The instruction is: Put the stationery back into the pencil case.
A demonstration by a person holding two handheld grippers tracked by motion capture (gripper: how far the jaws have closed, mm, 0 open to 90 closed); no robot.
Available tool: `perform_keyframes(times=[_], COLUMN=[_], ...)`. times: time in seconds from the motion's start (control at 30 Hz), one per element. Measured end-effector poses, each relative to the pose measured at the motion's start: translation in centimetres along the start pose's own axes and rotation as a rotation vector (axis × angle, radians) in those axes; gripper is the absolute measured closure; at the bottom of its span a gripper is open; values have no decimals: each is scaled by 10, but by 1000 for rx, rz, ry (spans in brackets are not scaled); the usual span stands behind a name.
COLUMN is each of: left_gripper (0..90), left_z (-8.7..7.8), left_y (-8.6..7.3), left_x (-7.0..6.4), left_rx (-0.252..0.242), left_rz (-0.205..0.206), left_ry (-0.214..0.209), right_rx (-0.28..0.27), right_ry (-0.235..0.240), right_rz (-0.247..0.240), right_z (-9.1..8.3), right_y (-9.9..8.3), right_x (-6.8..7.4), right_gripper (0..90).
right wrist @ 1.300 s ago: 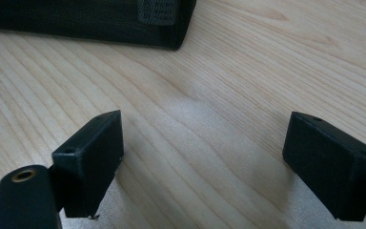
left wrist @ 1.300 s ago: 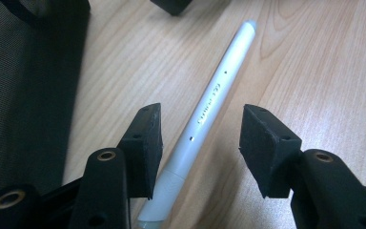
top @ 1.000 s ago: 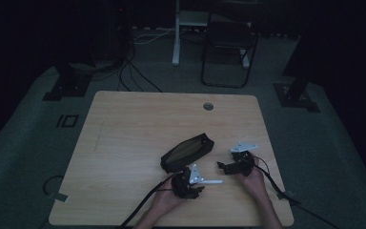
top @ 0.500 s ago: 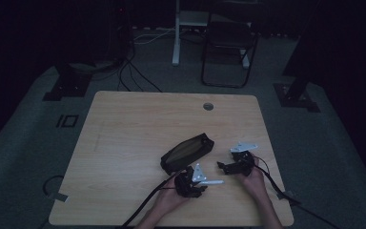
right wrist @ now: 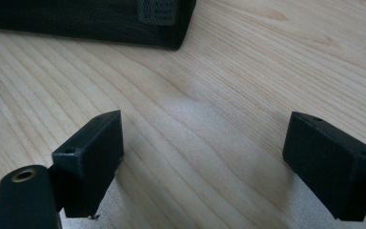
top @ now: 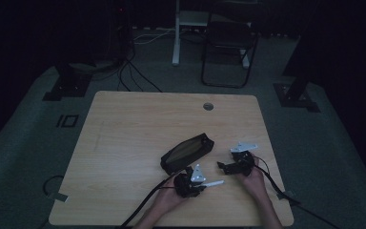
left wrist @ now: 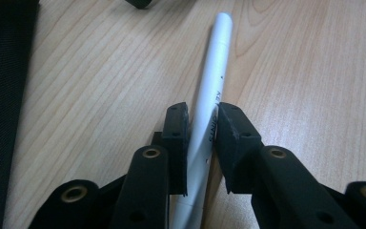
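On the wooden bench point(top: 138, 138), close to its near edge and a little right of the middle, the left claw point(top: 205, 183) has its jaws closed tight on a white pen point(left wrist: 208, 109). The pads press the barrel from both sides, and the left gripper view shows the pen running up and away between them, low over the wood, its far end pointing toward the right claw point(top: 223, 165). In the high view the free end of the pen point(top: 213, 183) sticks out to the right of the left claw. A black mesh pencil case point(top: 187, 151) lies just beyond the left claw, set at a slant, its right end farther from the near edge than its left. The right claw sits near the right edge of the bench, just beside the case and apart from it. Its jaws stand wide apart with nothing but bare wood between them, and the right gripper view shows a corner of the case point(right wrist: 90, 19) ahead.
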State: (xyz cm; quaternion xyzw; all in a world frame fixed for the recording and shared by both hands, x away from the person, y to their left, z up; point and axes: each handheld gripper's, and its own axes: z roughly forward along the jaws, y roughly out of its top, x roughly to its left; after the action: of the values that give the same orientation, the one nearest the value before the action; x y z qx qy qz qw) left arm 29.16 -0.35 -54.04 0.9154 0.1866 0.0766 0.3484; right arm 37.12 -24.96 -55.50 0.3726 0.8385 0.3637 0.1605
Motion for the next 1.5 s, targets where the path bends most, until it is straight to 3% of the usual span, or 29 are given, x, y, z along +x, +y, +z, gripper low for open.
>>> perform_keyframes(times=[0.7,1.07,1.5], left_gripper=[786,787,787], left_z=[-9,-14,-38], left_y=[-10,-12,-3], left_x=[1,1,-6], left_rx=[-5,-14,-60], left_rz=[-34,-49,-34], left_ry=[27,14,13], right_rx=[0,0,0], right_ry=[0,0,0], right_rz=[1,0,1], right_z=[0,0,0], right_y=[0,0,0], right_x=[0,0,0], right_gripper=[138,138,138])
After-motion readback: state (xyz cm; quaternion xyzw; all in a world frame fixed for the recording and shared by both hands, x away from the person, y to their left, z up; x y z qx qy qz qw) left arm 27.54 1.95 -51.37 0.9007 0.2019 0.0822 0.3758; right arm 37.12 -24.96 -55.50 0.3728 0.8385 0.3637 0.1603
